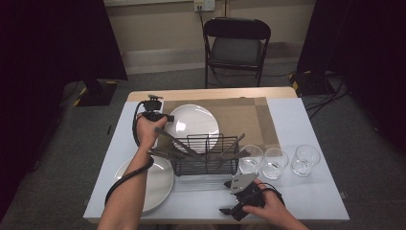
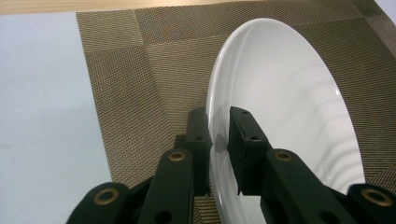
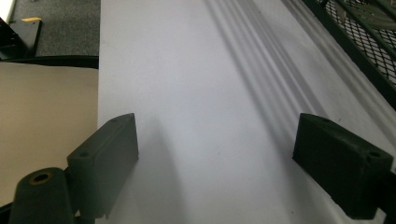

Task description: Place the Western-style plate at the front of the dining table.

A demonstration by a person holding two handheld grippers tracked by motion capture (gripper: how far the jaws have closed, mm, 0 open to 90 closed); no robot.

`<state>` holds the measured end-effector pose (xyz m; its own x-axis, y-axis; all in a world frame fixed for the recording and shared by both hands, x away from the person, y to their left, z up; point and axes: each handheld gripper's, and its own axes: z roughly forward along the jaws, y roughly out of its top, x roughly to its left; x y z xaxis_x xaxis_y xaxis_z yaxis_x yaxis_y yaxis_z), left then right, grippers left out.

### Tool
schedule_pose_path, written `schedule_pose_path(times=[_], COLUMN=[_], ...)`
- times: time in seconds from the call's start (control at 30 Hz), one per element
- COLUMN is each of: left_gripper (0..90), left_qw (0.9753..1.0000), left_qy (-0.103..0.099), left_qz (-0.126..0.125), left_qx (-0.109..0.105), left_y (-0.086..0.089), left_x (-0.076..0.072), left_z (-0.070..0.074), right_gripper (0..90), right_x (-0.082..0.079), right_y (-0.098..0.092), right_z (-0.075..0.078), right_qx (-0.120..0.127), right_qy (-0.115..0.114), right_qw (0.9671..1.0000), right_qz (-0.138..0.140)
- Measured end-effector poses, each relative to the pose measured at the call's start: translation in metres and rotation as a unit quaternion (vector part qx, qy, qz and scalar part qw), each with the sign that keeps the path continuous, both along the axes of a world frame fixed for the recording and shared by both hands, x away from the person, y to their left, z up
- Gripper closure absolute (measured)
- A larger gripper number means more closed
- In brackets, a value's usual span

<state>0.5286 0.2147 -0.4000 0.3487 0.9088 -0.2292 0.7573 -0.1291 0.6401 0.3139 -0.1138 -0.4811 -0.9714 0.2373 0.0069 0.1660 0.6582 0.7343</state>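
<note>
My left gripper [image 1: 166,120] [image 2: 218,119] is shut on the left rim of a white plate [image 1: 194,122] [image 2: 285,102]. The plate sits over the brown woven placemat [image 1: 244,117] [image 2: 140,70], just behind a black wire rack [image 1: 206,160], which hides its near edge. Several dark utensils [image 1: 172,143] lie across the rack. My right gripper [image 1: 229,210] [image 3: 215,135] is open with nothing between its jaws. It hovers low over the white table top [image 3: 196,70] near the front edge, with the rack's mesh [image 3: 369,32] off to one side.
A second white plate [image 1: 155,184] lies at the front left of the table. Three empty glasses [image 1: 275,163] stand in a row right of the rack. A black folding chair [image 1: 236,45] stands beyond the far edge, with cables on the floor at right.
</note>
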Motion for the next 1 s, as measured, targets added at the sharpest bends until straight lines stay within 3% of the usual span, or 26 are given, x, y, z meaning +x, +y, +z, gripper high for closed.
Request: schedule_pose_path(times=[0.5,0.57,1.0], left_gripper=[77.3,77.2,76.5], left_qw=[1.0000,1.0000,0.9999], left_qy=[0.003,0.003,0.003], left_qz=[-0.003,0.002,0.001], left_qx=[0.005,-0.003,0.010], left_y=[-0.008,-0.010,-0.013], left_x=[0.002,0.003,0.002], left_z=[-0.010,-0.011,-0.013], right_gripper=[13.1,13.1,13.1], right_x=[0.000,0.000,0.000], right_y=[0.000,0.000,0.000], right_z=[0.000,0.000,0.000], right_qx=[0.000,0.000,0.000], right_qy=[0.001,0.001,0.001], right_qw=[1.0000,1.0000,1.0000], right_qz=[0.000,0.000,0.000])
